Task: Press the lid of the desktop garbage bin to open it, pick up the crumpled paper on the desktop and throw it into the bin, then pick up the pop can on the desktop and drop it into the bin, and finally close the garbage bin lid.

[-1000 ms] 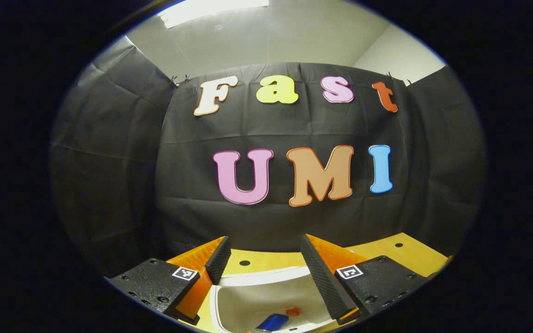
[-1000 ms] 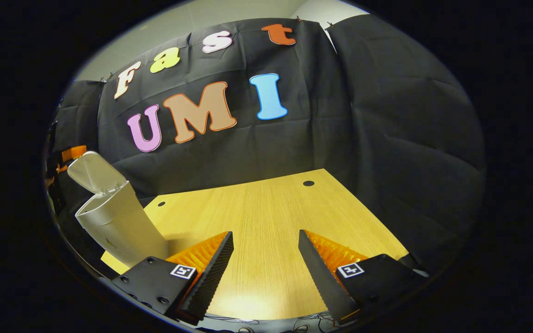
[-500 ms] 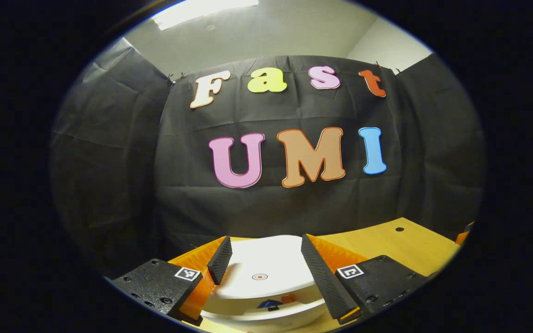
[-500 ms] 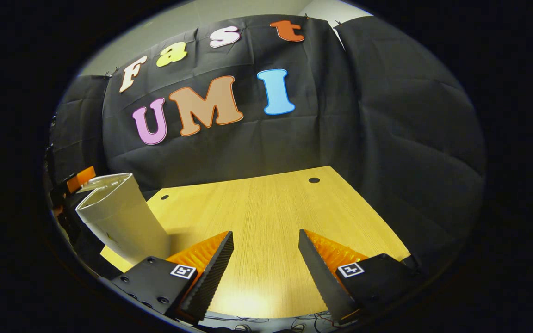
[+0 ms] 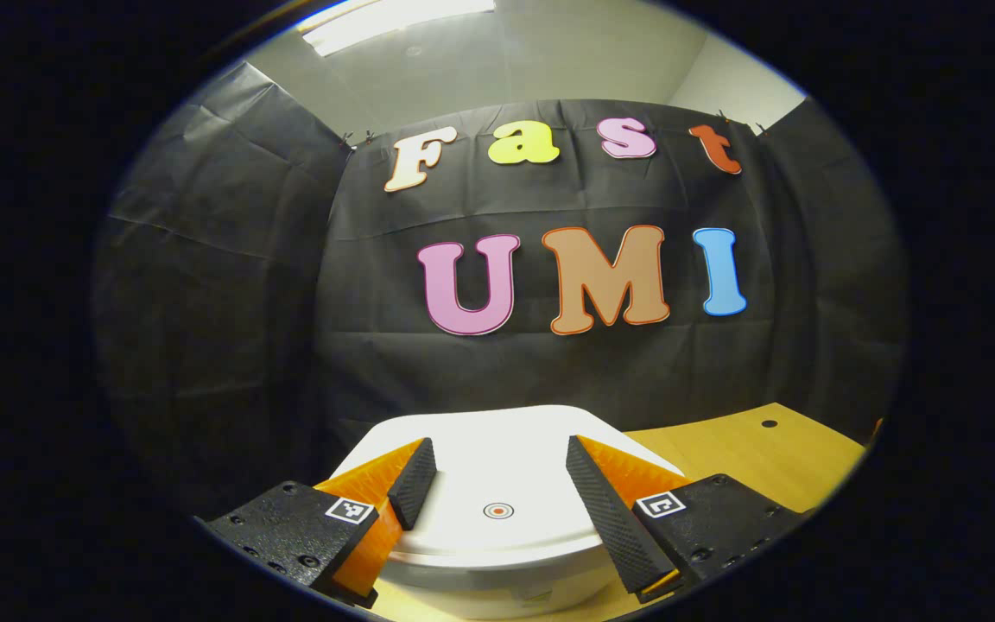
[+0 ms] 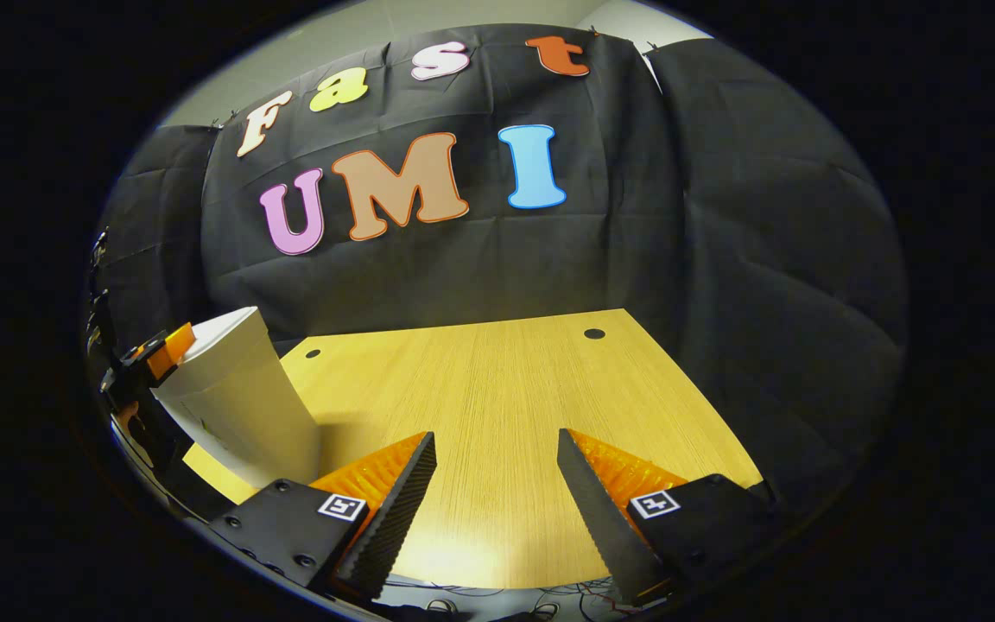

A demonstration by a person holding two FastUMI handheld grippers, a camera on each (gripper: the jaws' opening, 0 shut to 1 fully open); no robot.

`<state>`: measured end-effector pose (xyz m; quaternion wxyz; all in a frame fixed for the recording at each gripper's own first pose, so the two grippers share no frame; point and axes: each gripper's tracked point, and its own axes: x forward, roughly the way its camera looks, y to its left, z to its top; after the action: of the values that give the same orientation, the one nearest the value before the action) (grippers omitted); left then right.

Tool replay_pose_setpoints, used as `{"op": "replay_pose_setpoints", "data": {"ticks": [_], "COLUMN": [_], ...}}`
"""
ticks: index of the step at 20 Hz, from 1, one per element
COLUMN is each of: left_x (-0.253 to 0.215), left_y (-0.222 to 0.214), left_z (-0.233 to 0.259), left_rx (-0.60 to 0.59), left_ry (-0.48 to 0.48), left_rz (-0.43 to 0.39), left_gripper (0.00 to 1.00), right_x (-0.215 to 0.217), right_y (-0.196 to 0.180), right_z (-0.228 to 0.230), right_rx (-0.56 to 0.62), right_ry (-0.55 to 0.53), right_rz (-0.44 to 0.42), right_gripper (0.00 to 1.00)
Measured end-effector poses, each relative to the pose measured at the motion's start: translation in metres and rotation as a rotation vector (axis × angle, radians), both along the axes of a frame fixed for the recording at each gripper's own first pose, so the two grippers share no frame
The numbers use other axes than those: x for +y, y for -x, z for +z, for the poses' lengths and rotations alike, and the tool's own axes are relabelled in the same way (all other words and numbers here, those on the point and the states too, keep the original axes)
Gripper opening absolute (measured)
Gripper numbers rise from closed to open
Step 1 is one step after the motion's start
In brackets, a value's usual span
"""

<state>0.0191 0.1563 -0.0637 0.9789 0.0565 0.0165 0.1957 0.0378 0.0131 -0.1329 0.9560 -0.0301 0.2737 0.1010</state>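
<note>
In the left gripper view we look along the left gripper (image 5: 497, 484), whose fingers stand spread apart with nothing between them but the white lid (image 5: 497, 458) of the bin (image 5: 506, 583) just below; whether the fingers touch the lid we cannot tell. The lid lies flat and shut on the bin, with a small round ring mark (image 5: 498, 510) near its front edge, between the two fingers. To the right of the bin runs the table (image 5: 748, 449), a light wood-grain top with a dark round hole (image 5: 769, 423) near its far edge. Behind all this hangs the black cloth wall (image 5: 230, 302), creased and clipped at its top, and above it we see a pale ceiling with a bright strip light (image 5: 394, 13) at the upper left. In the right gripper view the bin (image 6: 234, 406) stands at the left end of the table (image 6: 497, 397), a pale tapered body with its top closed, and the left gripper (image 6: 156, 354) sits at its upper left edge. Farther right the wood top spreads out bare, with one dark hole (image 6: 313, 353) near the bin and another (image 6: 594, 333) toward the far right corner. The right gripper (image 6: 496, 449) hangs over the near edge of the table, its fingers wide apart and holding nothing. Black cloth (image 6: 765, 259) closes the back and the right side.
</note>
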Motion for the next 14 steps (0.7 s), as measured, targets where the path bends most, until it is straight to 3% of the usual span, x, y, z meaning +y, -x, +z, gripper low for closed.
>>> {"op": "replay_pose_setpoints", "data": {"ticks": [4, 5, 6, 14], "left_x": [0.001, 0.002, 0.0, -0.006], "left_y": [-0.002, -0.003, -0.001, 0.004], "left_z": [0.002, 0.0, -0.005, 0.003], "left_rx": [-0.029, -0.015, -0.003, -0.019], "left_ry": [-0.028, -0.012, -0.007, -0.017], "left_rz": [0.023, 0.025, 0.026, -0.014], "left_gripper": [0.94, 0.99, 0.94, 0.95], "right_x": [0.003, 0.002, 0.003, 0.008], "right_y": [0.004, 0.005, 0.006, 0.013], "right_z": [-0.004, -0.005, -0.006, 0.002], "right_rx": [0.014, 0.018, 0.021, 0.021], "right_ry": [0.007, 0.01, 0.013, 0.035], "right_rz": [0.002, 0.0, 0.001, 0.036], "right_gripper": [0.95, 0.95, 0.95, 0.95]}}
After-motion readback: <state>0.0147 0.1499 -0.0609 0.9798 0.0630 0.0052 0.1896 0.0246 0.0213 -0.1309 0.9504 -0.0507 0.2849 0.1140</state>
